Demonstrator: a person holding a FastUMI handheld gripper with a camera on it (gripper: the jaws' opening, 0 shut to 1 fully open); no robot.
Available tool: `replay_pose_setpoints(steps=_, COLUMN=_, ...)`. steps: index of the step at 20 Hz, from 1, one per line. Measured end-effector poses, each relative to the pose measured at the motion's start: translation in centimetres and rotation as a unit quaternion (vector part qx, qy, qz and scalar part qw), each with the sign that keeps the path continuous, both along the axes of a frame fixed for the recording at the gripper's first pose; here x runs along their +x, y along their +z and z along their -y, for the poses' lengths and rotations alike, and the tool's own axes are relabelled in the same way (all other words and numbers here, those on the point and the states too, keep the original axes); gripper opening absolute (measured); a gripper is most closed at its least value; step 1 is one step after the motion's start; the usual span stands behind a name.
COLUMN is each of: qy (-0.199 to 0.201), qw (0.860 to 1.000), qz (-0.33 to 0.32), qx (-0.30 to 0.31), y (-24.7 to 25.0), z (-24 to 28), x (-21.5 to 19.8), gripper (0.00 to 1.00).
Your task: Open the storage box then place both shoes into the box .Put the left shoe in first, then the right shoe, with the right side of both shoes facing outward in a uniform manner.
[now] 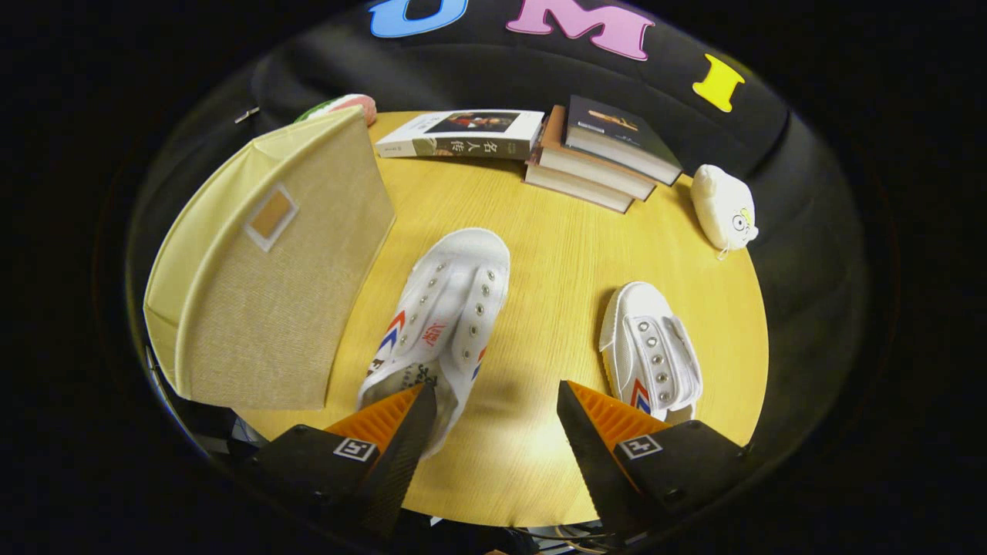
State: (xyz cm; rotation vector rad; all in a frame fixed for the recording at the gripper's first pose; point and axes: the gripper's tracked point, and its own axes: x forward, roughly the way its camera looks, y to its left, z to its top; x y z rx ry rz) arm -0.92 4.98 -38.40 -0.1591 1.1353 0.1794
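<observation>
The round wooden bench (540,254) carries a box (270,270), two shoes (443,316) (650,351) ahead of the gripper (493,401), and books (594,154) and a plush toy (723,206) beyond.

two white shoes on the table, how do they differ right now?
The near shoe lies beside the box, heel at one finger of the open claw, top up. The far shoe lies apart, past the other finger, tipped to show its sole edge, and looks smaller. Both are white, laceless, with red-blue stripes.
</observation>
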Motion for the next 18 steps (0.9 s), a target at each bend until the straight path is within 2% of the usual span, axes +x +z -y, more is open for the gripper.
replay_pose_setpoints(steps=6, qy=-0.017, qw=0.999, qz=-0.015, qx=0.034, y=-2.5, z=-0.1, x=3.2, gripper=0.97)
replay_pose_setpoints(steps=8, qy=-0.021, qw=0.998, qz=-0.022, qx=0.047, y=-3.1, z=-0.5, x=3.6, gripper=0.93)
replay_pose_setpoints(steps=10, qy=-0.029, qw=0.997, qz=-0.027, qx=0.065, y=-3.2, z=-1.3, x=4.1, gripper=0.83)
replay_pose_setpoints(steps=11, qy=-0.041, qw=0.995, qz=-0.036, qx=0.079, y=-3.3, z=-1.9, x=4.2, gripper=0.6)
replay_pose_setpoints(steps=13, qy=-0.068, qw=0.991, qz=-0.059, qx=0.095, y=-3.4, z=-2.5, x=4.4, gripper=0.33)
replay_pose_setpoints(steps=15, qy=-0.088, qw=0.99, qz=-0.06, qx=0.093, y=-3.3, z=-2.3, x=4.7, gripper=0.2)
replay_pose_setpoints(steps=17, qy=-0.103, qw=0.987, qz=-0.061, qx=0.103, y=-3.3, z=-2.3, x=4.7, gripper=0.11)
replay_pose_setpoints(steps=18, qy=-0.113, qw=0.985, qz=-0.066, qx=0.115, y=-3.3, z=-2.3, x=4.7, gripper=0.12)
